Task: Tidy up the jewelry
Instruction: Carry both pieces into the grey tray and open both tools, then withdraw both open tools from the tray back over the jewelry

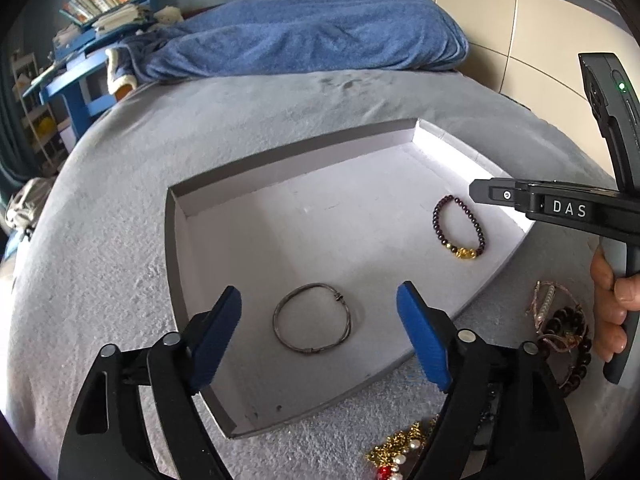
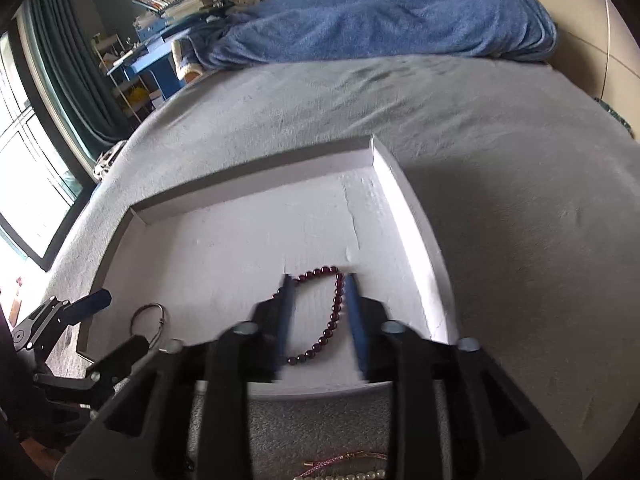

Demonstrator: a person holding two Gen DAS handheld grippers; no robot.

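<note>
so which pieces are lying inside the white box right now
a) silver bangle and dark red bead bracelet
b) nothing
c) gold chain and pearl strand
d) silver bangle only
a: the silver bangle and the dark red bead bracelet both lie on the floor of the white box, apart from each other.

Both cameras look forward along their gripper's fingers, tilted down at the white box (image 1: 224, 216) on the bed (image 1: 120, 208), toward the blue blanket (image 1: 320, 32) behind it. The left wrist view sits low at the box's near-left corner, close above the metal bangle (image 1: 312, 318). The right wrist view hangs over the box's near-right edge, close to the dark bead bracelet (image 2: 332, 312). Both views share the box (image 2: 256, 184), the bangle (image 2: 148, 320), the bracelet (image 1: 460, 228) and the blanket (image 2: 380, 20).
</note>
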